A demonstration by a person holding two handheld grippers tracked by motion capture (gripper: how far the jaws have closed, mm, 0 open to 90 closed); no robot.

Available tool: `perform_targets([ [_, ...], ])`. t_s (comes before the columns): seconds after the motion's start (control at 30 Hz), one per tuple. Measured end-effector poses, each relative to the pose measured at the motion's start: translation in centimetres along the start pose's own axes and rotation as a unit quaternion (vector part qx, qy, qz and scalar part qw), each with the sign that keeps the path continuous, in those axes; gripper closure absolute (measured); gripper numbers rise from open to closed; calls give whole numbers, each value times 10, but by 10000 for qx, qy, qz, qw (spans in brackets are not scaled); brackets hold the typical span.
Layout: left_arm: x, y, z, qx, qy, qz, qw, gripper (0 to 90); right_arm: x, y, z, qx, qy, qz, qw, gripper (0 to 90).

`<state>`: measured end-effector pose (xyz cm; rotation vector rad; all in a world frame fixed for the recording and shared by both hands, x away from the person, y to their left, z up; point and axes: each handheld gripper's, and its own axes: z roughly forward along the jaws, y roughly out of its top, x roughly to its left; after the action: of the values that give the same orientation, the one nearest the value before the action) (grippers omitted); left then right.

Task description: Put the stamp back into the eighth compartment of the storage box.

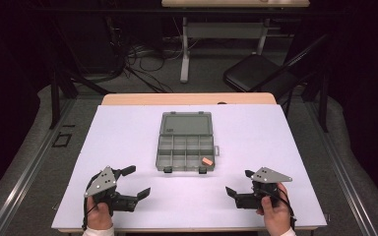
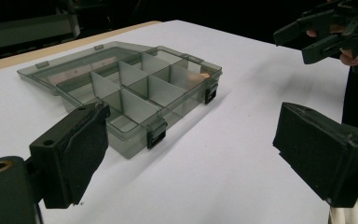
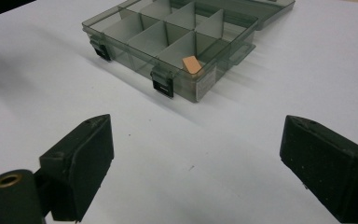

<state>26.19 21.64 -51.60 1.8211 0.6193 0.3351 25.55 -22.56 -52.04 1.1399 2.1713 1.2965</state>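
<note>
Here the open compartment box [image 1: 185, 147] lies ahead, between both empty, wide-open hand-held grippers, left [image 1: 136, 181] and right [image 1: 240, 182].

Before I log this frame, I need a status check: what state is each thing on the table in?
compartment box: lid open, laid flat behind it; both front latches undone.
orange piece: lying in the box's front right compartment.
other compartments: look empty.
left gripper: open, holding nothing, just above the table.
right gripper: open, holding nothing, just above the table.
</note>
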Motion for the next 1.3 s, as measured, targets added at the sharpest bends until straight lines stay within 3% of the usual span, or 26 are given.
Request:
perform_targets([
  [0.2,0,0,0,8,16,9,10000,101,-3,-6,4,38,-24,15,10000,101],
  [0.4,0,0,0,16,33,0,10000,102,-3,-11,11,130,-113,-221,9996,102],
  [0.83,0,-1,1,22,16,-8,10000,103,-1,-15,19,167,140,-81,9997,103],
  [1.3,1,-2,1,21,37,-52,10000,105,-1,-17,25,250,155,-34,9996,115],
])
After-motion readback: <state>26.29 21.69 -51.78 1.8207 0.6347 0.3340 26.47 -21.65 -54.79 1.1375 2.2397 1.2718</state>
